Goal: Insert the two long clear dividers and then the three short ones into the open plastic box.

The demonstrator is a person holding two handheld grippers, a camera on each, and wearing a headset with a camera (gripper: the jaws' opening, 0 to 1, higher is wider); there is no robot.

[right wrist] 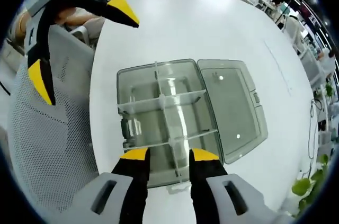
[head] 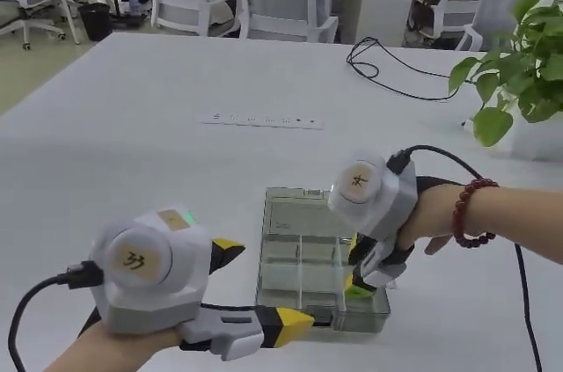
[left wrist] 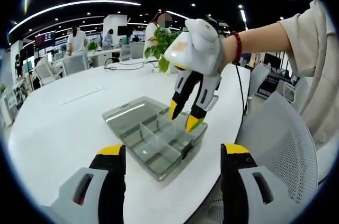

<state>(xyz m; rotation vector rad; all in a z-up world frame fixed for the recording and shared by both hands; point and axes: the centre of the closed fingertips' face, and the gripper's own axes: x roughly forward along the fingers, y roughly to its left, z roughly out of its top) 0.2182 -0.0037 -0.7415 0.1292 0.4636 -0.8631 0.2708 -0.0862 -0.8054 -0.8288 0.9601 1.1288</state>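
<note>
Jaws apart and empty on left gripper (left wrist: pixel 173 152) and right gripper (right wrist: pixel 169 155); we judge several dividers (right wrist: pixel 164 99) seated in the box (right wrist: pixel 119 97); some probably remain.

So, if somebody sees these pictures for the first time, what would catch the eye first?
First comes the clear plastic box, lying open on the white table with clear dividers crossing inside it. Next comes the right gripper, pointing down over the box's right part. The left gripper stands wide open at the box's near left corner.
</note>
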